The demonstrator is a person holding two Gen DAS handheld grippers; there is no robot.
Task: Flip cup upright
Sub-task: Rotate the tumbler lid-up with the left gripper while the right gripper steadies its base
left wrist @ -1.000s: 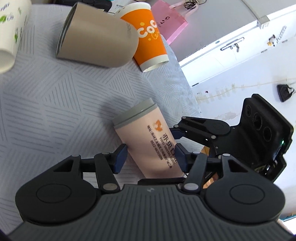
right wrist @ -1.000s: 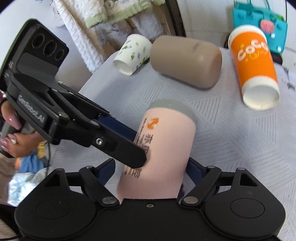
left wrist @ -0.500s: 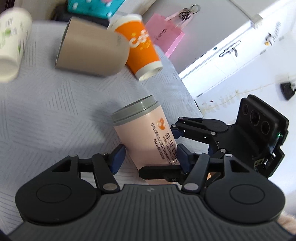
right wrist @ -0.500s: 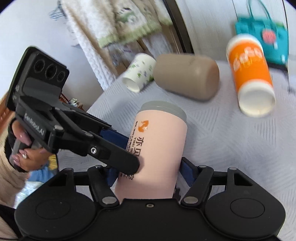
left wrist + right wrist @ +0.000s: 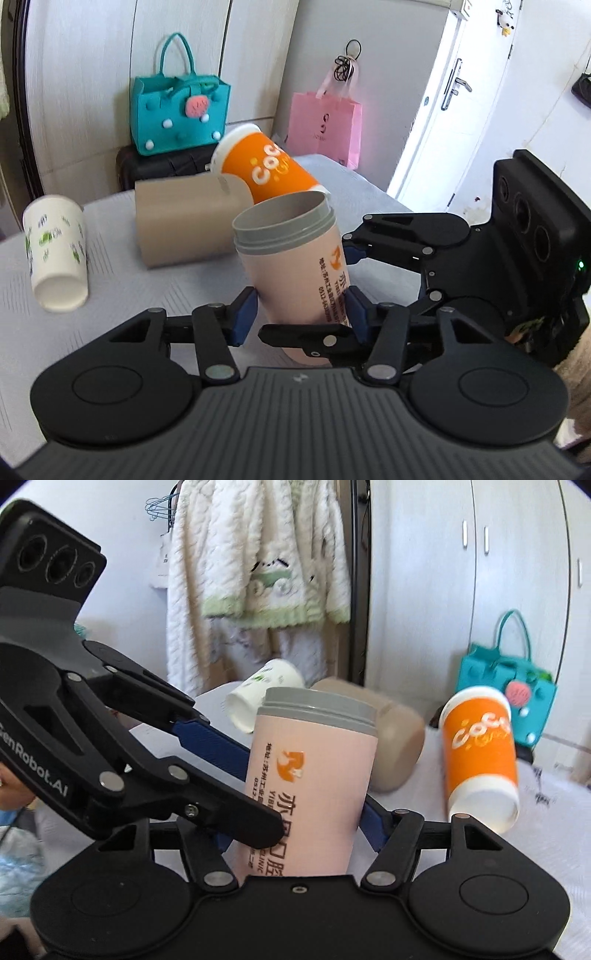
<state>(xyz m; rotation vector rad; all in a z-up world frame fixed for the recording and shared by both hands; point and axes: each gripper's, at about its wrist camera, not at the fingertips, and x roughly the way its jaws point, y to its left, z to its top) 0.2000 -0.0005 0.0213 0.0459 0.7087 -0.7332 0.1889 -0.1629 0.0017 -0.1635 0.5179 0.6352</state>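
A pink cup with a grey rim [image 5: 295,266] and orange print stands nearly upright, open end up, a little tilted. In the left wrist view my left gripper [image 5: 301,314] has its blue pads on both sides of the cup's lower body. My right gripper [image 5: 351,295] comes in from the right and clamps the same cup. In the right wrist view the pink cup [image 5: 314,786] sits between my right gripper's blue pads [image 5: 295,834], with the left gripper [image 5: 236,775] crossing in front from the left. The cup's base is hidden behind the grippers.
A tan cup [image 5: 188,218], an orange cup [image 5: 266,170] and a white cup with green print [image 5: 55,251] lie on their sides on the grey patterned tablecloth [image 5: 122,288]. A teal bag [image 5: 181,110] and a pink bag [image 5: 325,125] stand behind.
Both grippers have tipped the pink cup from lying slanted on the cloth to nearly upright. Both views have swung up from the tabletop to the room behind.
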